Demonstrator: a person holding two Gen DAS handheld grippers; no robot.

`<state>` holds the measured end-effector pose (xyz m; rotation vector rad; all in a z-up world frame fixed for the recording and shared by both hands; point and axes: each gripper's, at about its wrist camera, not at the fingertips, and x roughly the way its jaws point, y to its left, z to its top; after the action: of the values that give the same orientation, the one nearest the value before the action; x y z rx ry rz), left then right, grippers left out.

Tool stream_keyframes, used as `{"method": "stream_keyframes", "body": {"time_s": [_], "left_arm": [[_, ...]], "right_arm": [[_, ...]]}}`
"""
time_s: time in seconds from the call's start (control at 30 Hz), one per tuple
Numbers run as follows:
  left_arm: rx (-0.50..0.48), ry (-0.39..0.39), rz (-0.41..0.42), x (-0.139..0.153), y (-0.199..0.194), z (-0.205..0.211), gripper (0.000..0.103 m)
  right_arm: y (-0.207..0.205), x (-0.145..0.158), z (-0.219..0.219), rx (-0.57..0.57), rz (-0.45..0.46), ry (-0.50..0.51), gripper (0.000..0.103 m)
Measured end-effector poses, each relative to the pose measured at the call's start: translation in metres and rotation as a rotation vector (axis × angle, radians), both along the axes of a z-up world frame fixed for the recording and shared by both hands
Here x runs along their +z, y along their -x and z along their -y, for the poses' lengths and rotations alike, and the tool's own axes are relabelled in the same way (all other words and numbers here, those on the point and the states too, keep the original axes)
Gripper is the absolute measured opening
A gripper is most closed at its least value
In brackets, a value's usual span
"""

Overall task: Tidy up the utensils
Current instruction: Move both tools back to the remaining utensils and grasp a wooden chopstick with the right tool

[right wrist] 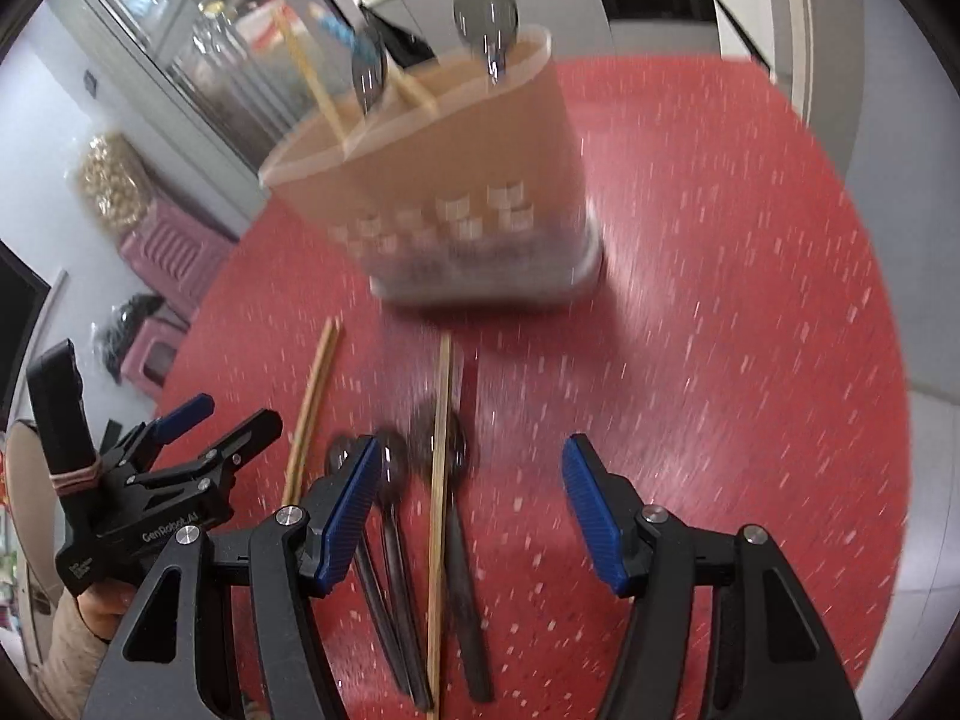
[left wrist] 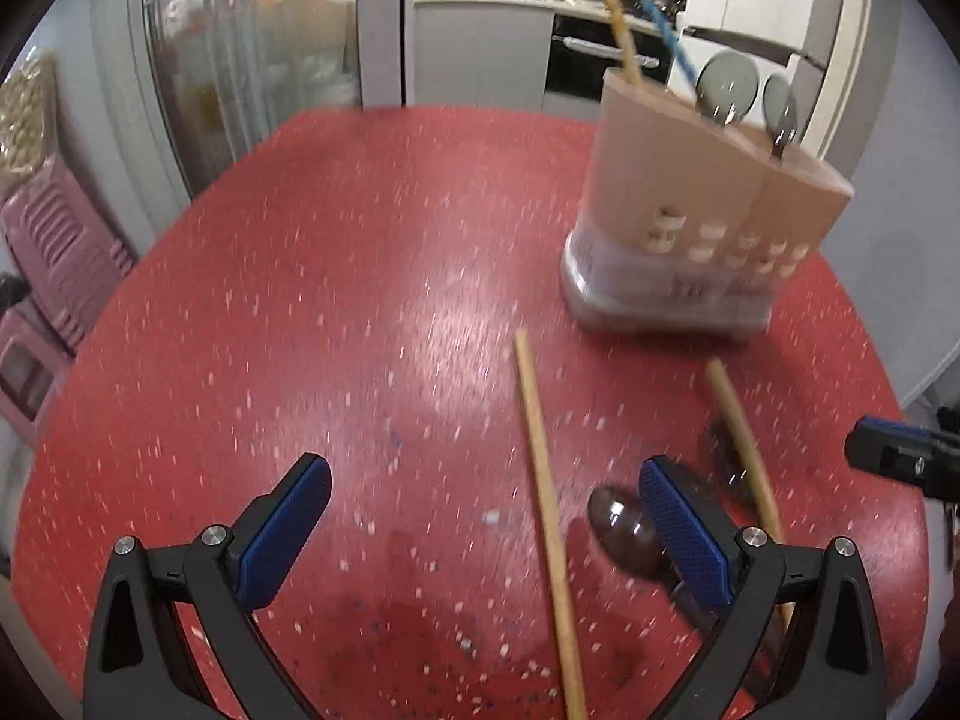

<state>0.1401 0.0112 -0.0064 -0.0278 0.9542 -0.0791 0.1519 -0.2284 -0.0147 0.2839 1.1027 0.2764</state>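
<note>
While both claws gape empty: left claw (left wrist: 486, 516), right claw (right wrist: 474, 498) over red counter (left wrist: 300, 312). Loose chopsticks (right wrist: 441, 480), dark spoons (right wrist: 390, 480) flat, awaiting pickup. Holder (right wrist: 456, 180) upright beyond, partly stocked, slots sorting types.

Motion-blurred spoons (right wrist: 420, 480), handles cut off below

White lettering reading "GenRobot.AI" runs along the black plastic body of the left claw (right wrist: 198, 420), seen in the right wrist view. A smaller white label lower on the same body is too blurred to read.
</note>
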Motion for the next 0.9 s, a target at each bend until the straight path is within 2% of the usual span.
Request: {"method": "stream_keyframes", "body": {"time_s": [0.27,0.47,0.6,0.77,0.87,0.9], "left_arm": [[0.017,0.022,-0.038,-0.020,-0.007,-0.009,0.103],[0.005,0.043,-0.053,-0.025,-0.022,-0.005,0.103],[-0.025,0.049,-0.066,-0.027,-0.024,0.004,0.098],[-0.054,0.051,-0.093,-0.031,-0.030,0.011,0.079],[-0.061,0.048,-0.092,-0.031,-0.032,0.014,0.073],[-0.063,0.049,-0.092,-0.031,-0.031,0.015,0.063]], "right_arm": [[-0.004,-0.015,-0.012,0.015,-0.049,-0.021,0.061],[-0.021,-0.020,-0.022,0.021,-0.067,-0.020,0.048],[-0.026,-0.025,-0.028,0.029,-0.079,-0.008,0.041],[-0.033,-0.033,-0.037,0.049,-0.096,0.010,0.028],[-0.035,-0.036,-0.041,0.056,-0.102,0.018,0.014],[-0.034,-0.036,-0.041,0.058,-0.102,0.017,0.010]]}}
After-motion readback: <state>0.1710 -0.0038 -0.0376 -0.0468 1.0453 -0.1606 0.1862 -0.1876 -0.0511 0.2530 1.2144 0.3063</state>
